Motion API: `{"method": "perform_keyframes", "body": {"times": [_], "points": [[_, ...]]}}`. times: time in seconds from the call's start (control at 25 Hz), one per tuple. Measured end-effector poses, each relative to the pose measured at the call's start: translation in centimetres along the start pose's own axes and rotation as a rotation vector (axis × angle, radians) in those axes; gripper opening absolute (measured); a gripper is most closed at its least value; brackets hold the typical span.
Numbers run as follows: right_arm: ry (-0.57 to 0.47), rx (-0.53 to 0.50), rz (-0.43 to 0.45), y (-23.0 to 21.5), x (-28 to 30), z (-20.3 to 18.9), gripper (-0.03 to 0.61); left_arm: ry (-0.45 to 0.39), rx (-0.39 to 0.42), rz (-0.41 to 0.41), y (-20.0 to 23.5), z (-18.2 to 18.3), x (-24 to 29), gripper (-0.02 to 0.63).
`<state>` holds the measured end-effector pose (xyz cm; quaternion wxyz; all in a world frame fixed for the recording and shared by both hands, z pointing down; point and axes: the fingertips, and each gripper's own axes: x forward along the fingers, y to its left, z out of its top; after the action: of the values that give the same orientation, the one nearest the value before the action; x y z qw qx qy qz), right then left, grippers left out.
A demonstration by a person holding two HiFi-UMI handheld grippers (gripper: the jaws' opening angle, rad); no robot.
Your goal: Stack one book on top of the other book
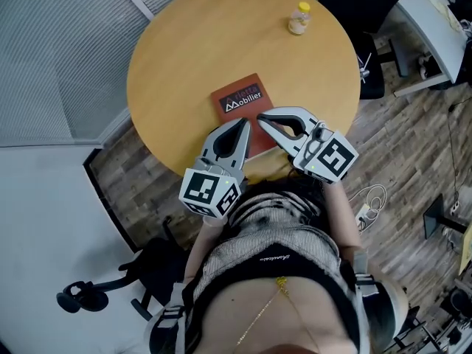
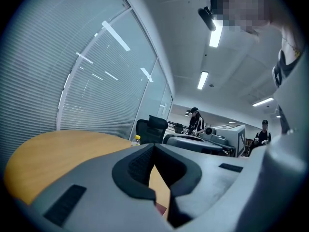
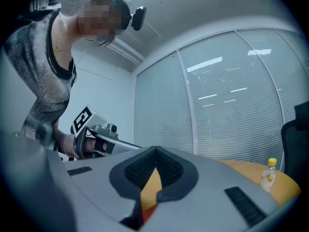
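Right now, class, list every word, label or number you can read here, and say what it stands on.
"Mobilier": white print on the red book cover.
Fainter word above it on the same cover: too blurred to read.
Script on the person's top: too small to read.
Bottle: no print can be made out.

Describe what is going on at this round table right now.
A person stands at the round wooden table with a two-jaw gripper in each hand. The left gripper and the right gripper are both shut and empty, and they hover side by side over the near end of a red book with white lettering. Only that one book shows, and whether another lies beneath it cannot be told. A small yellow-capped bottle stands at the far edge.
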<state>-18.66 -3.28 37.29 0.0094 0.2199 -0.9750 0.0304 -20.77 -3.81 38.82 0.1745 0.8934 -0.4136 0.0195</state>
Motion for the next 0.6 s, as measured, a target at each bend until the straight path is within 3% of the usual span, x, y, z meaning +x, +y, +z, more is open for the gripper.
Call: {"method": "perform_keyframes", "body": {"times": [0.6], "points": [[-0.009,-0.003,-0.048,0.21,-0.66,-0.27,0.023,0.033,-0.002,-0.007,0.32,-1.06,-0.25,0.020]]}}
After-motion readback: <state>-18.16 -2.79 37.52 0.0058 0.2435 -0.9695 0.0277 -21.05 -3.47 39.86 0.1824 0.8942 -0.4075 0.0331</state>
